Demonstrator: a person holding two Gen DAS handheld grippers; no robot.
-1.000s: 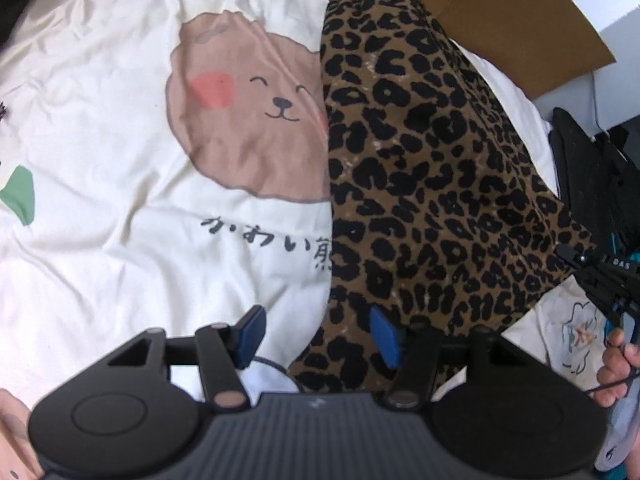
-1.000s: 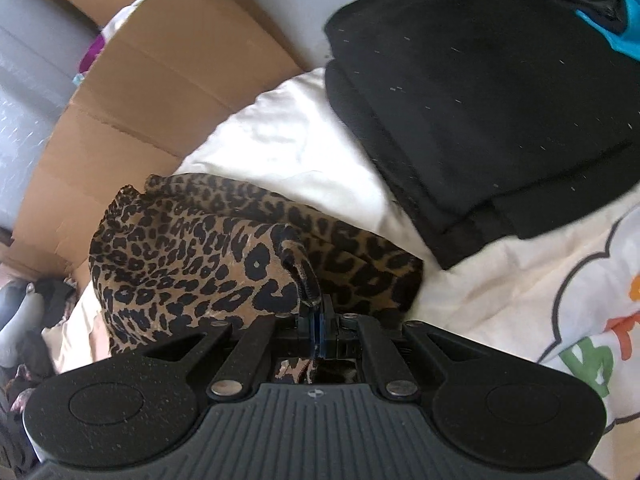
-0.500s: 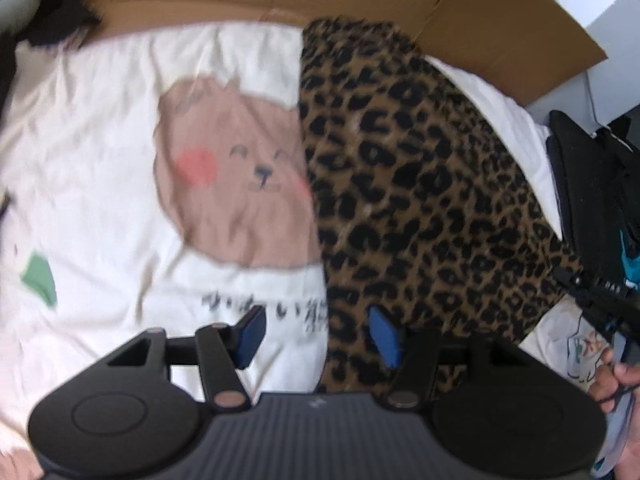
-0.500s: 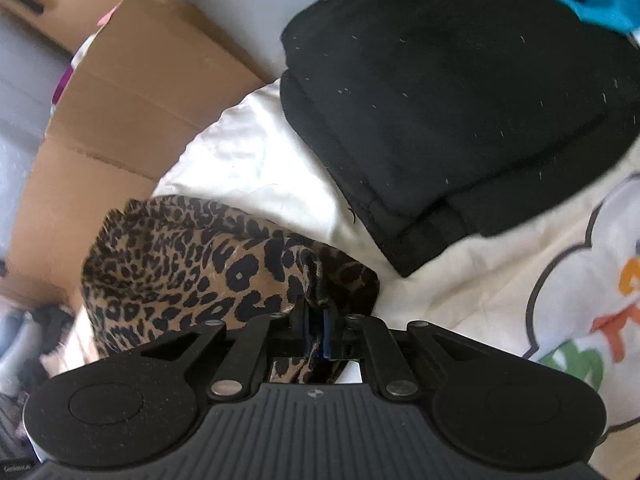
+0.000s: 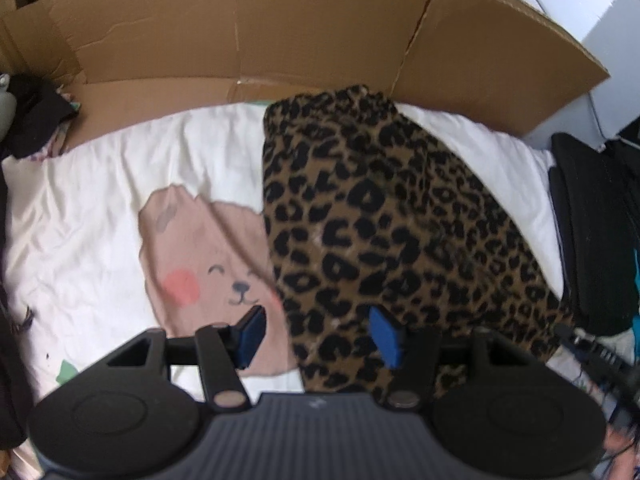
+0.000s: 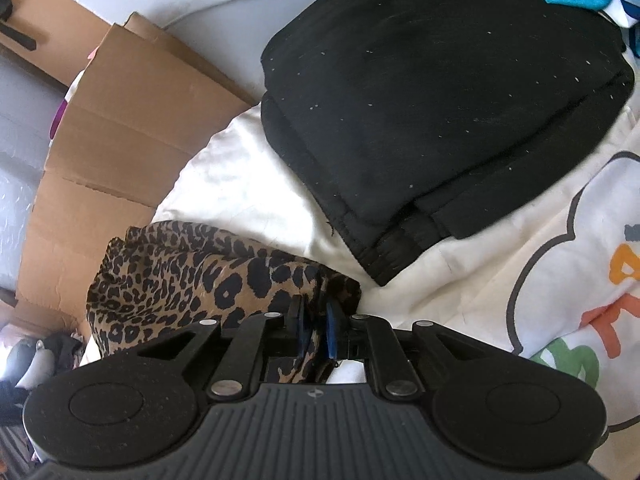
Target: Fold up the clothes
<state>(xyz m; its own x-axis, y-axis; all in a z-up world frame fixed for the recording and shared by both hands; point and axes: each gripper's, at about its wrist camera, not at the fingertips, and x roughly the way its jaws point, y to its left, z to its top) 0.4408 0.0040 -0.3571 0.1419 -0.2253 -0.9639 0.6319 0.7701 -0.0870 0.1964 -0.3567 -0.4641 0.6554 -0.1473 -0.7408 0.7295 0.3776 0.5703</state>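
A leopard-print garment (image 5: 380,240) lies folded lengthwise on a white bedsheet with a pink bear print (image 5: 192,248). My left gripper (image 5: 318,334) hovers open above the garment's near left edge, nothing between its blue pads. In the right wrist view the garment (image 6: 180,280) ends in a bunched corner that sits between the pads of my right gripper (image 6: 316,332). Those jaws are opening, with a narrow gap showing and the cloth loose in it.
A folded black garment pile (image 6: 440,100) lies on the sheet just beyond the right gripper, also seen as a dark stack (image 5: 592,220) at the right. Flattened cardboard (image 5: 280,40) stands along the far edge. Dark clothes (image 5: 36,120) lie at the far left.
The left gripper has risen and drawn back, so the cardboard and whole garment now show. The right gripper's pads, earlier pinched on the leopard corner, have parted slightly.
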